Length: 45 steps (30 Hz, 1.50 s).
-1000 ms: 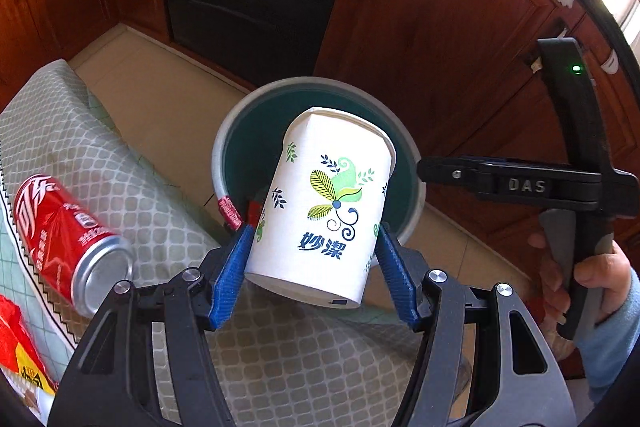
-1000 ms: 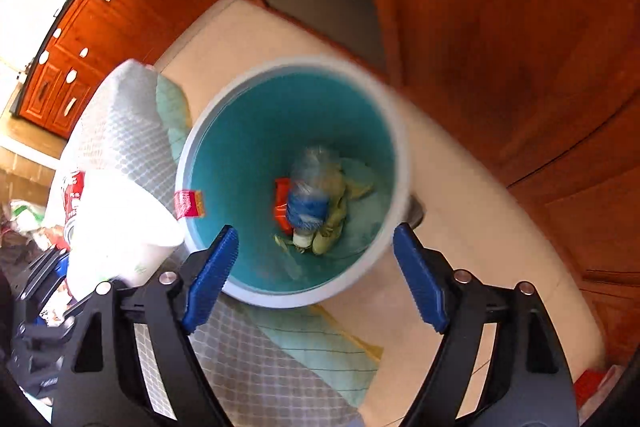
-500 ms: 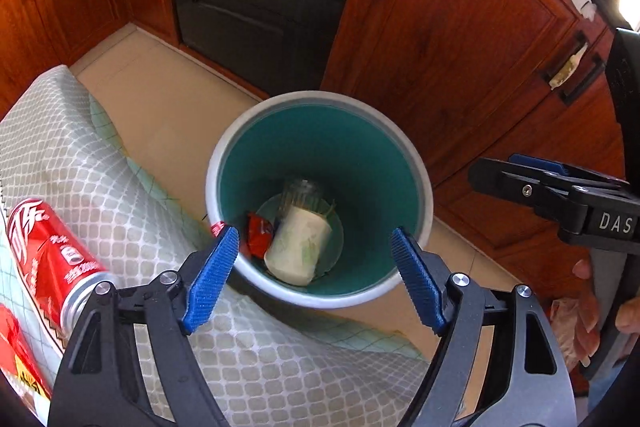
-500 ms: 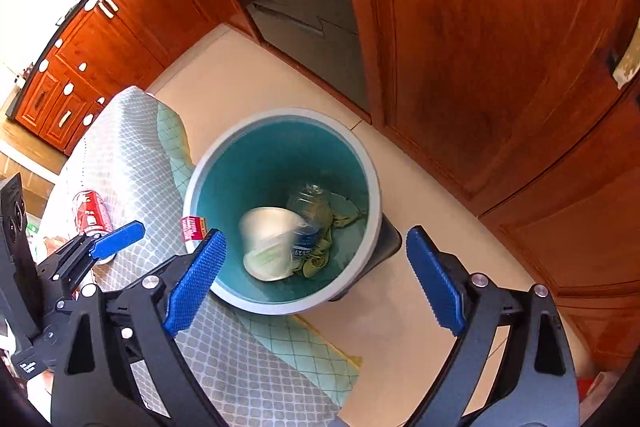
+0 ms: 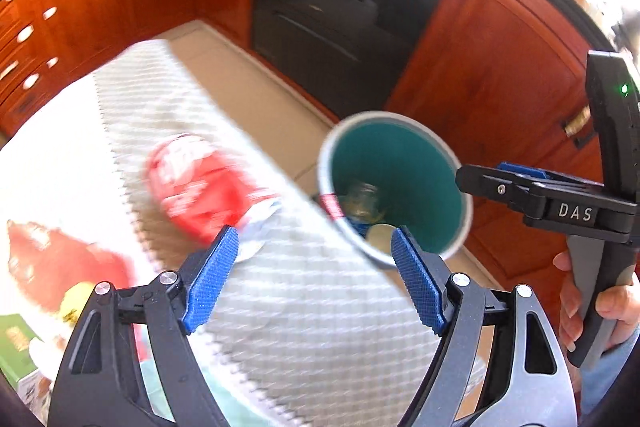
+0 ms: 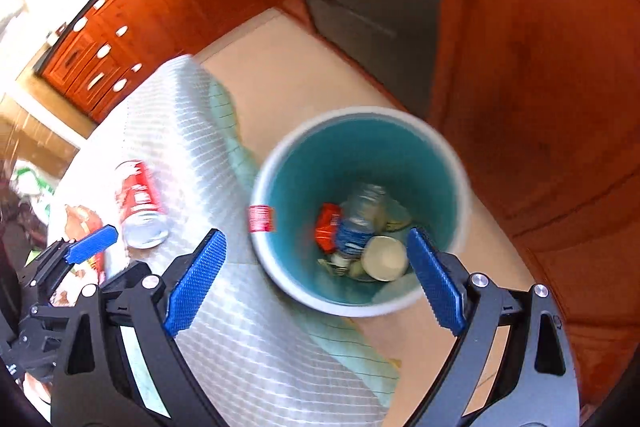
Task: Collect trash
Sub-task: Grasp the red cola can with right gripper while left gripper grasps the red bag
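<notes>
Both grippers hang empty over the corner of the bench (image 6: 248, 359), which is draped in a pale quilted cloth. The left gripper (image 5: 314, 277) has its blue jaws standing well apart with nothing between them, and so has the right gripper (image 6: 316, 283); both have just been widening. The teal bin (image 6: 280, 163) stands on the floor just beside the bench edge, and inside lie a white paper cup (image 6: 385, 258), a clear bottle (image 6: 360, 215) and a red wrapper (image 6: 327, 227), so part of the trash looks dealt with. What is left, as far as I can see, is the red soda can (image 5: 204, 187) lying on its side on the cloth near the bin, and a red packet (image 5: 60, 267) further back, blurred. The can seems the next pick for the left gripper. I would bring the jaws down across the can's round body, not its ends, centre them and close gently, since a thin can may roll away or dent. The right gripper should stay clear of the bin mouth.
</notes>
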Available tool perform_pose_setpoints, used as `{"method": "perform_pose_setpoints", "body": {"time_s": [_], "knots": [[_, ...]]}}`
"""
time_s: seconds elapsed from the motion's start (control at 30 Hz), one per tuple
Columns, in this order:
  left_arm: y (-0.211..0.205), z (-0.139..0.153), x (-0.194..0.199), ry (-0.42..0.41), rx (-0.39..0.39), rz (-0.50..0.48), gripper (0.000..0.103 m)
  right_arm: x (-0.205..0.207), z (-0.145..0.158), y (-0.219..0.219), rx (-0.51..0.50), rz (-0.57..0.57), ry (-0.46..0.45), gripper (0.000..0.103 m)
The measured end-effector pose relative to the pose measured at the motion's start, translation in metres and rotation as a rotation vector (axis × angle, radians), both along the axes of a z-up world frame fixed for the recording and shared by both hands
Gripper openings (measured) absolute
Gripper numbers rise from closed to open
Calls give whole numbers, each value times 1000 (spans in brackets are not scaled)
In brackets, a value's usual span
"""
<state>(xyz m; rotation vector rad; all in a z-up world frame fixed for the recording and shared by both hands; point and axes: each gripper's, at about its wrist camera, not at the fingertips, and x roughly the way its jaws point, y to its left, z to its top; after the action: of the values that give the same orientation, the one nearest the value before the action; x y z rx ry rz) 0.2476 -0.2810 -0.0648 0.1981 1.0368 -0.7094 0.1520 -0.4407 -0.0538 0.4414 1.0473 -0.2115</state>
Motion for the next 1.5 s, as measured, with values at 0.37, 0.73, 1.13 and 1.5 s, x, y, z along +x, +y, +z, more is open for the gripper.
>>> {"method": "perform_pose_setpoints", "body": {"time_s": [0.37, 0.73, 1.13, 1.5], "knots": [[112, -7, 24, 43, -3, 200, 80, 62, 4, 99, 1, 238, -6, 88], [149, -13, 33, 58, -19, 184, 80, 123, -35, 147, -25, 370, 52, 87], [132, -24, 29, 39, 48, 169, 80, 114, -35, 153, 25, 403, 12, 61], [108, -58, 49, 75, 155, 290, 80, 88, -25, 124, 112, 345, -40, 61]]}}
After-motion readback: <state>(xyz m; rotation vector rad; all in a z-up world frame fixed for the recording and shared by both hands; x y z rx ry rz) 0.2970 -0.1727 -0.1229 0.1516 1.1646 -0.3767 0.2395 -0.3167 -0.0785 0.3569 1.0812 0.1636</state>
